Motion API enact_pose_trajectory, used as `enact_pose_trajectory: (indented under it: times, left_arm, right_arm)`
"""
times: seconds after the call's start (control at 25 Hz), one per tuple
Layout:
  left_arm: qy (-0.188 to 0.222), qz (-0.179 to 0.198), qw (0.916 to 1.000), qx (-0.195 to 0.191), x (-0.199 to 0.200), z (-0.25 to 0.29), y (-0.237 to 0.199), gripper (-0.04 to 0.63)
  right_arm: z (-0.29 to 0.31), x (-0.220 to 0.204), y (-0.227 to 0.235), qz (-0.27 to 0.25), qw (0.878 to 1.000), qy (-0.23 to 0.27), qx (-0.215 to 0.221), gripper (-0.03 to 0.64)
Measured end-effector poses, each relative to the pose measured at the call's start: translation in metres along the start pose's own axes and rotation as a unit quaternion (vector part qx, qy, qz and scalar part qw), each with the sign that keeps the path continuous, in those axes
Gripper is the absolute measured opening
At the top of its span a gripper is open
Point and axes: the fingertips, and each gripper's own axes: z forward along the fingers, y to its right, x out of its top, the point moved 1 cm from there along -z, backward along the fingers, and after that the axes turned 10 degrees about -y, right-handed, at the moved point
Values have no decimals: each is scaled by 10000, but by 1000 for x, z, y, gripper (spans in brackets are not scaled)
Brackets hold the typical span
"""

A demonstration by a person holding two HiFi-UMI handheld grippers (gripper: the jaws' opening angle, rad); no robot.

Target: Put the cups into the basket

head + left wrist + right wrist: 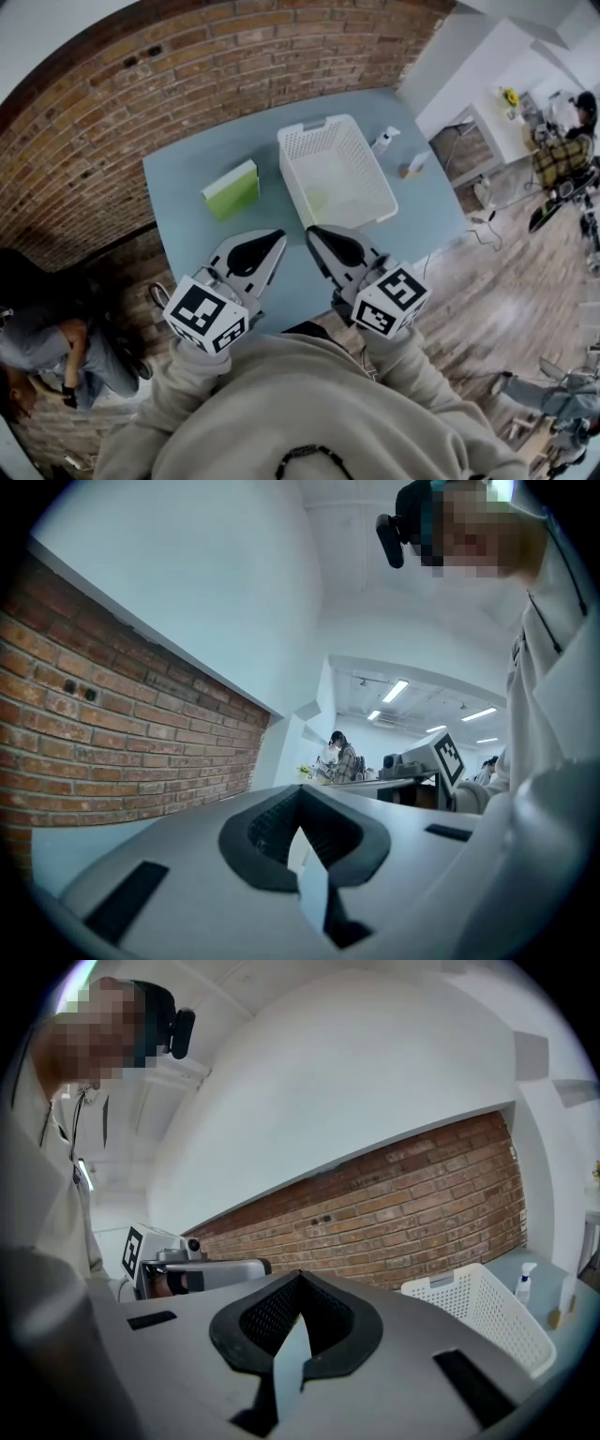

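The white perforated basket (pixel 349 150) stands in the middle of the pale blue table (pixel 187 178); its corner also shows in the right gripper view (pixel 487 1312). A pale green thing (pixel 317 200) lies inside at its near left corner, too faint to tell what it is. No cup shows clearly on the table. My left gripper (pixel 278 236) and right gripper (pixel 312 231) hover side by side above the table's near edge, short of the basket. Both are shut with nothing between the jaws, as seen in the left gripper view (pixel 300 794) and the right gripper view (pixel 300 1279).
A green and white box (pixel 232 189) stands left of the basket. A spray bottle (pixel 384 141) and a small bottle (pixel 415 164) stand to its right. A brick wall (pixel 187 75) backs the table. People sit at the far left (pixel 56 347) and far right (pixel 562 150).
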Motion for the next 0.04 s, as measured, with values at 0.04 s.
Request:
enact_pose_trajectory:
  times: [0.04]
  left_arm:
    - [-15, -4, 10000, 14, 0, 0, -1, -5]
  right_arm:
    - [1, 0, 0, 1, 10000, -8, 4, 9]
